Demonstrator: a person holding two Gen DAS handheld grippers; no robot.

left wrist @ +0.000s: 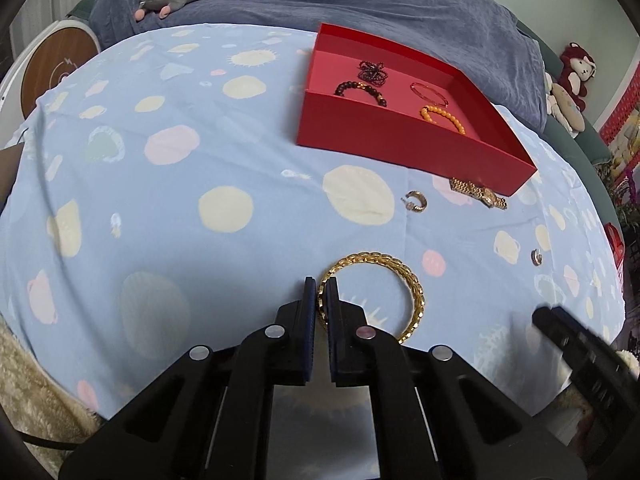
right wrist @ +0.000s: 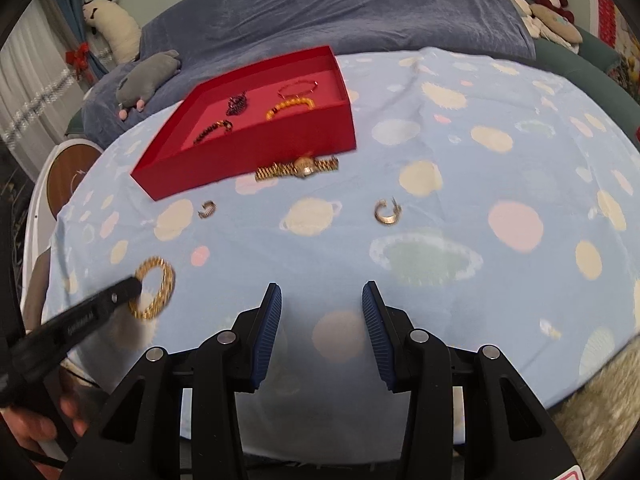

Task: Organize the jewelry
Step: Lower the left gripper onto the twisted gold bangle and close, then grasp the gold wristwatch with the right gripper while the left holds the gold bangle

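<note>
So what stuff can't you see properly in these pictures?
- Gold chain bracelet: in the left wrist view the left gripper covers its near edge.
- Gold watch: blurred in the right wrist view, so the dial can't be read.
- Small silver ring: too tiny for details.
- Orange bead bracelet: the red box wall hides its near part.

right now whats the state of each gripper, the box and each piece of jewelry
left gripper: shut on gold chain bracelet
right gripper: open, holding nothing
red box: open, no lid
dark bead bracelet: in the box
orange bead bracelet: in the box
thin bangle: in the box
dark beaded piece: in the box
gold watch: on the cloth
two hoop earrings: on the cloth
</note>
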